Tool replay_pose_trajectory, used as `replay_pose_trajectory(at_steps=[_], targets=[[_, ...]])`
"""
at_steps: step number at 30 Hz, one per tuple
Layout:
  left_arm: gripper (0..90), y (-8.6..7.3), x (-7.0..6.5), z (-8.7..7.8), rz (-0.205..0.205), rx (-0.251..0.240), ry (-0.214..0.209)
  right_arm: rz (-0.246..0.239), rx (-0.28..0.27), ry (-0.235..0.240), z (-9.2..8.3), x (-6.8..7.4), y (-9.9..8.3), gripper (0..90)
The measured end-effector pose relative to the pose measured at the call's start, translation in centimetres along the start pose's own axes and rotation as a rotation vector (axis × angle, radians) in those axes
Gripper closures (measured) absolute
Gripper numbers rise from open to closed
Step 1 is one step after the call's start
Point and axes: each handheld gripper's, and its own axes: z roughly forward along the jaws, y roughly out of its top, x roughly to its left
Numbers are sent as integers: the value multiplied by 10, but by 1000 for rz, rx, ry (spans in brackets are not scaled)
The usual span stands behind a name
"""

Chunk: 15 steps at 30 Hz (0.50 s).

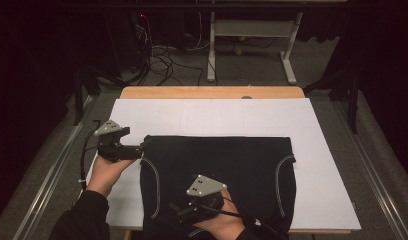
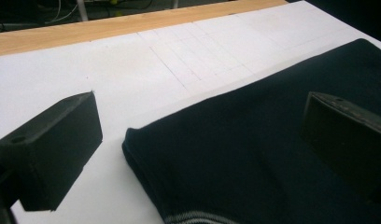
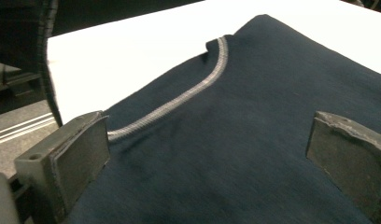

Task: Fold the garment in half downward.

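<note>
High view: your left gripper [image 1: 142, 148] gapes empty at garment [image 1: 217, 170] far-left corner; right gripper [image 1: 179, 210] wide, empty. Shallow bite risks snagging top layer only.

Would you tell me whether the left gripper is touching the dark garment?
Cannot tell. The left gripper straddles the dark garment corner, but contact is unclear.

High view: fixed overhead at person's side, looks forward and down; whole white sheet [image 1: 322, 150], wooden table [image 1: 212, 92] edge, floor beyond.
Left gripper view: low, close over sheet [image 2: 86, 79], looks along own jaws; garment [image 2: 254, 154] corner between jaws, table [image 2: 109, 28] edge far ahead.
Right gripper view: low, very close above garment [image 3: 254, 140], cloth spans gap between jaws; sheet [image 3: 132, 51] beyond.
Shared by all: garment [image 1: 217, 160], sheet.
</note>
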Motion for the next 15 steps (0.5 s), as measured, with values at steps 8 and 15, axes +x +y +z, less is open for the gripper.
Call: replay_pose_trajectory(at_steps=[8,15], targets=[[0,-7,6,20,-23,5,-17,-13,-4,20,12,12,1,0],[0,-29,18,35,-81,20,0,-25,14,32,18,16,-1,1]])
